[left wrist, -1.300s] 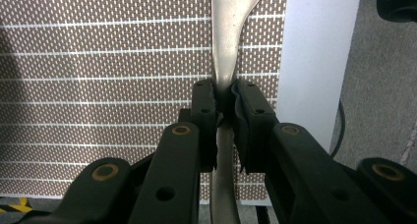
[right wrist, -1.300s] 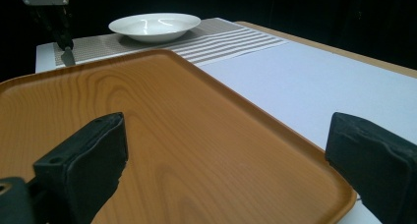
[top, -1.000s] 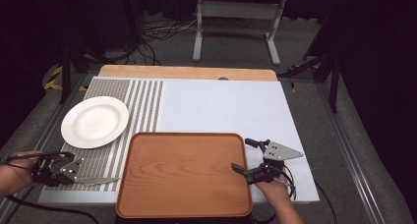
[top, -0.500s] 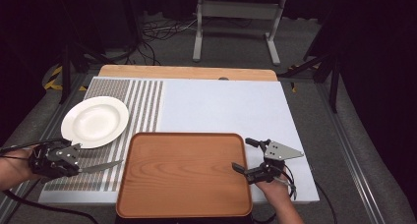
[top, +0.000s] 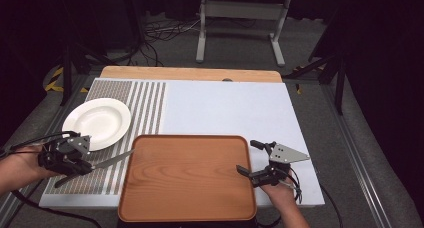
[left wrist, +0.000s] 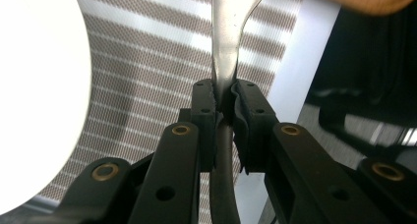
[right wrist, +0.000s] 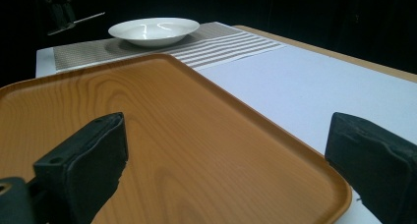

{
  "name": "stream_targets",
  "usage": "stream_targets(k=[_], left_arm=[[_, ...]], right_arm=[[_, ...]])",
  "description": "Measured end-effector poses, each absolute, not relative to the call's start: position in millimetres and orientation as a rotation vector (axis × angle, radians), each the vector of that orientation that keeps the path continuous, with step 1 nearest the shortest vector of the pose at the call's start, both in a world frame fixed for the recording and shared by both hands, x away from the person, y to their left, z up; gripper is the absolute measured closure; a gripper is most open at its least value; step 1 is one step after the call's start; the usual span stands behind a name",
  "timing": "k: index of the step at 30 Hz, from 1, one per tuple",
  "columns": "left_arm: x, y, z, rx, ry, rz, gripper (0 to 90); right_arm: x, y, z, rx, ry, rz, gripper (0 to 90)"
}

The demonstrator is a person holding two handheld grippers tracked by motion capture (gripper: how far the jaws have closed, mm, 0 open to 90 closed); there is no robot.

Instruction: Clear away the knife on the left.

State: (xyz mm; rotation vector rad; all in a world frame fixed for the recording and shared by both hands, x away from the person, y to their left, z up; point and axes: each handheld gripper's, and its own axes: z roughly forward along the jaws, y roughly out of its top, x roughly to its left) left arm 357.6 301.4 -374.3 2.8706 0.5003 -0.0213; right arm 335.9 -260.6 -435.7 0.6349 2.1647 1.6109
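Silver metal knife (top: 107, 161) w/ a dark handle is pinched in the left gripper (top: 75, 158), jaws closed narrow on the neck where blade meets handle. It's over the near-left part of the table (top: 225, 108), blade stretched across the brown-and-white striped placemat (top: 145, 103) w/ its tip reaching the left edge of the rectangular wooden tray (top: 187, 178). Tray sits at the near edge, middle. Round white ceramic plate (top: 97, 123) rests on the mat's left side, just beyond the gripper. Right gripper (top: 252, 158) is at the tray's right edge, jaws spread wide, holding nothing, one jaw over the tray and one over the white tabletop.
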Motion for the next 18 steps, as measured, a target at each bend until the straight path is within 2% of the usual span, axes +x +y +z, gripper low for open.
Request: stream_targets(k=[10,18], left_arm=[[367.2,290.6,-374.2,2.741,0.699,-0.173,80.4],[368.7,280.6,-374.2,2.662,0.775,-0.234,80.4]], right_arm=[[335.5,-261.3,-435.2,0.634,2.161,1.610,3.1],[335.3,-262.4,-434.6,0.633,2.156,1.606,3.2]])
